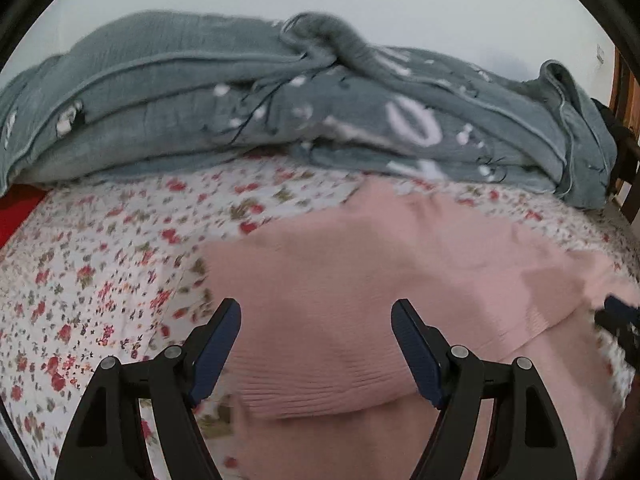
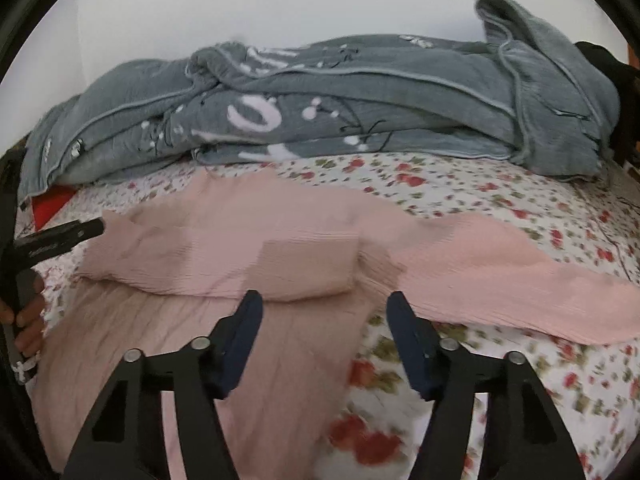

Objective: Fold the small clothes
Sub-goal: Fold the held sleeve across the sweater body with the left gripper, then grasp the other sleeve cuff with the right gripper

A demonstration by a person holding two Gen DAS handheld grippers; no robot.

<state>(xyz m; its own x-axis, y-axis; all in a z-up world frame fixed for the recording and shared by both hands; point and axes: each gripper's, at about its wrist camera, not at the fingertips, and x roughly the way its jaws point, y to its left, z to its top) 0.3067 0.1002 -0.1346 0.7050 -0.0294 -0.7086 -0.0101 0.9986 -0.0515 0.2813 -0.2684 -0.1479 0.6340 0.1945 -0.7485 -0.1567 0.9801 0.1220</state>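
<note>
Pink garment (image 2: pixel 248 256) partly folded on floral bed sheet (image 2: pixel 500 200), sleeve trailing toward 3 o'clock | grey blanket (image 2: pixel 320 112) bunched at 12 o'clock | left claw (image 1: pixel 316 344) parted, gripping nothing | right claw (image 2: pixel 324 332) parted over garment's edge, gripping nothing

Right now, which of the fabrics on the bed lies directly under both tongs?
The pink garment, plain and ribbed, spread flat on the floral sheet. The grey blanket with white print sits bunched at the far edge, by the wall.
</note>
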